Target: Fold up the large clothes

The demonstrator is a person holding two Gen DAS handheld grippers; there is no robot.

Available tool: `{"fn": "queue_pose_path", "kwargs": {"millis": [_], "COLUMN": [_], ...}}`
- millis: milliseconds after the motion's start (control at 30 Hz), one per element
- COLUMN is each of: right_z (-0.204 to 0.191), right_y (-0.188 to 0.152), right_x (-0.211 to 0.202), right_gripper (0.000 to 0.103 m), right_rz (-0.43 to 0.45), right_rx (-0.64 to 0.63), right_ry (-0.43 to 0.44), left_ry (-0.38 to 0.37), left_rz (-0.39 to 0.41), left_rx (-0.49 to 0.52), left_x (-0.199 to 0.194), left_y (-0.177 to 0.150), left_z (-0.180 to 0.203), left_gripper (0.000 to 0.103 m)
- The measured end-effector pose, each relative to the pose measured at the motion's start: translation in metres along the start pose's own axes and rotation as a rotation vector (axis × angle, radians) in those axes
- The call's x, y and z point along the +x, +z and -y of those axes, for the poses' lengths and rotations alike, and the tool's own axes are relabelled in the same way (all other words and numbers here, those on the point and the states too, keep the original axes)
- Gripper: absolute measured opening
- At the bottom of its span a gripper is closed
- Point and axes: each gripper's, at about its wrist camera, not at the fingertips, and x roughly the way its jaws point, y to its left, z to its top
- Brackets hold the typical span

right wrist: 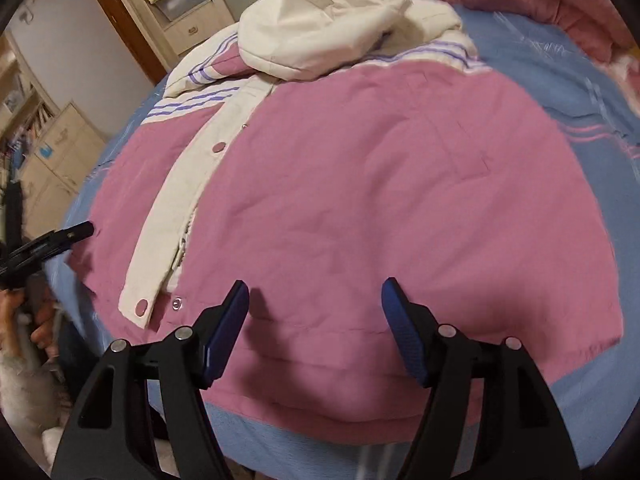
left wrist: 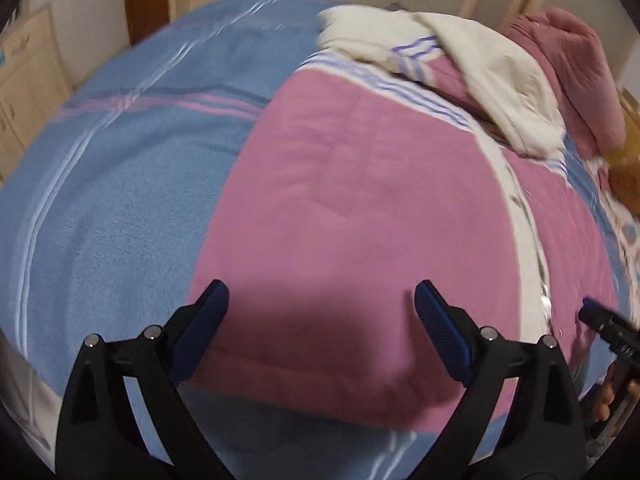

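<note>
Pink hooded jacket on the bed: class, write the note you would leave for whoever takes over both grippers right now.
Left gripper: jaws open, empty, above the jacket's hem area.
Right gripper: jaws open, empty, above the hem on the other front panel.
Pink hooded jacket: spread front up on the blue blanket, cream placket unsnapped at the bottom, cream hood flopped over the collar.
Done: jacket laid out roughly flat.
Left: no fold visible yet; all folds remain, probably starting from the hem.
</note>
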Motion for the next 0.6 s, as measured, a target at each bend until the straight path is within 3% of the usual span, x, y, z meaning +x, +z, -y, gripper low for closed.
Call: {"fn": "queue_pose_path", "kwargs": {"millis": [100, 167, 267, 333, 367, 433, 500, 600], "right_z": [-0.014, -0.026, -0.045, -0.049, -0.047, -0.043, -0.044, -0.059], "right_y": [-0.006, -0.010, -0.017, -0.016, -0.014, -0.011, -0.007, 0.000], "right_x": [-0.001, 0.019, 0.050, 0.062, 0.069, 0.076, 0.075, 0.041], "right_gripper": [0.070, 0.070, 0.070, 0.069, 0.061, 0.008, 0.007, 0.007], "right_rz": [-0.002, -0.079, -0.161, -0.151, -0.137, -0.140, -0.118, -0.008], "right_rx": [0.105, 0.162, 0.155, 0.174, 0.220, 0.289, 0.297, 0.179], "right_ry": [0.344, 0.475, 0.466, 0.468, 0.491, 0.490, 0.517, 0.482], "left_ry": [-0.133, -0.198, -0.216, -0.234, -0.245, -0.257, -0.260, -0.273], "left_rz": [0.022, 0.017, 0.008, 0.000, -0.012, -0.033, -0.043, -0.045], "left_rx": [0.028, 0.026, 0.015, 0.006, -0.009, -0.038, -0.062, -0.079], "left_x": [-0.019, -0.024, -0.024, -0.018, -0.015, -0.009, -0.001, 0.002], "left_y": [-0.003, -0.002, -0.002, -0.002, -0.003, -0.005, -0.002, -0.002], "left_z": [0.015, 0.021, 0.025, 0.029, 0.027, 0.021, 0.017, 0.015], "left_gripper": [0.096, 0.096, 0.096, 0.096, 0.096, 0.096, 0.096, 0.096]}}
